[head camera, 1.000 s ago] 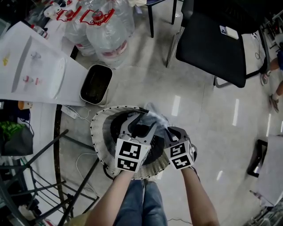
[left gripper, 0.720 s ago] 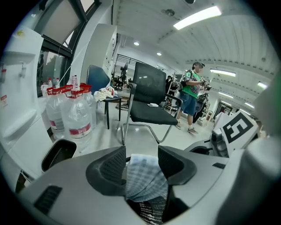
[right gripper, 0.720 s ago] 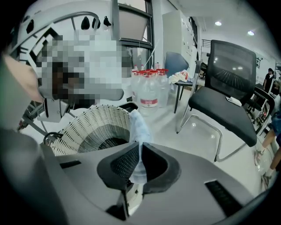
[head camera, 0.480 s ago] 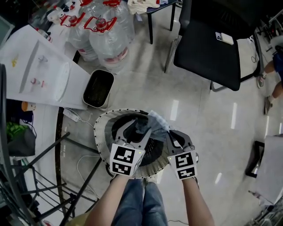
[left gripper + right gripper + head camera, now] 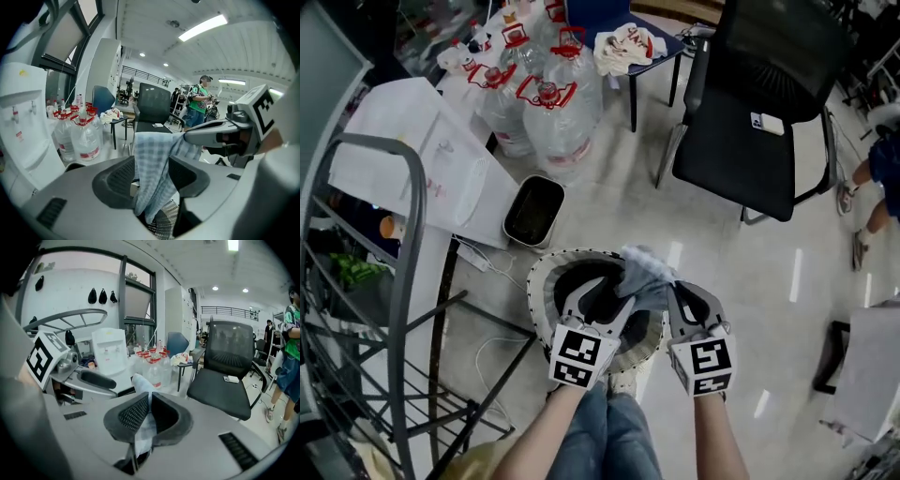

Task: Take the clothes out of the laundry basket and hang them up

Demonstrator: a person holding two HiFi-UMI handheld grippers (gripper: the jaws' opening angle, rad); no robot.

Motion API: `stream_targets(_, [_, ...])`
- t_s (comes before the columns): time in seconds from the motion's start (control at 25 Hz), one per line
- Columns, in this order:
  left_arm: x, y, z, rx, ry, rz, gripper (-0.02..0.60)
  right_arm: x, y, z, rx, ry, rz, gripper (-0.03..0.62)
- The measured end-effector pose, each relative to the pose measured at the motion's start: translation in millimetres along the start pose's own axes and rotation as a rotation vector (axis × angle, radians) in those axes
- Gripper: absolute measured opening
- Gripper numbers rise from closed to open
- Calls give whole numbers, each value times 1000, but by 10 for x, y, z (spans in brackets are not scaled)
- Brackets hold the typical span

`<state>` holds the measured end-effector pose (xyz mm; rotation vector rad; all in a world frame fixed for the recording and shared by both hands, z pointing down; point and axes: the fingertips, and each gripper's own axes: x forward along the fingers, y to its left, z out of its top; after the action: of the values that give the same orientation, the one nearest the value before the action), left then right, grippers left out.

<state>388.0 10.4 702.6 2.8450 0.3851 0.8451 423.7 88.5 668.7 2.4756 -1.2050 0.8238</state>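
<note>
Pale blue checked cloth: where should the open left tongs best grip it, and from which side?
Take the top edge of the pale blue checked cloth beside the corner pinched in the right tongs. It hangs limp between the left tongs, so closing there from the person's left would likely spread it.

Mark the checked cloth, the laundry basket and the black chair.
checked cloth (image 5: 152, 168), left gripper view, on its hanging middle.
laundry basket (image 5: 536, 298), head view, on its left rim.
black chair (image 5: 731, 159), head view, on the seat.

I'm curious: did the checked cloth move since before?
Yes. The right claw has lifted the checked cloth up, away from the laundry basket below.
</note>
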Motion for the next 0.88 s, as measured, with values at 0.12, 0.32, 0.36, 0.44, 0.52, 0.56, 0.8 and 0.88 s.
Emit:
stream_targets(0.12, [-277, -120, 238, -4, -18, 1, 236, -260, 74, 413, -7, -46, -3, 25])
stream_targets(0.32, [-650, -391, 669, 1, -53, -13, 238, -790, 136, 1032, 1, -123, -22, 23])
stream_targets(0.36, [-712, -447, 747, 9, -62, -19, 238, -893, 159, 1146, 0, -137, -25, 25])
stream_targets(0.44, [-821, -566, 869, 29, -72, -36, 238, -1095, 216, 1361, -9, -163, -30, 25])
stream_targets(0.52, [-897, -692, 954, 45, -76, -56, 246, -1283, 261, 1559, -28, -192, -36, 25])
stream_targets(0.56, [-922, -760, 986, 53, -77, -65, 250, -1370, 273, 1649, -39, -211, -39, 25])
stream_targets(0.8, [-953, -1136, 910, 99, -31, -73, 264, -1852, 332, 2014, -58, -278, -47, 25])
stream_targets(0.88, [-898, -1185, 856, 99, -6, -49, 264, -1996, 335, 2087, -68, -281, -50, 24])
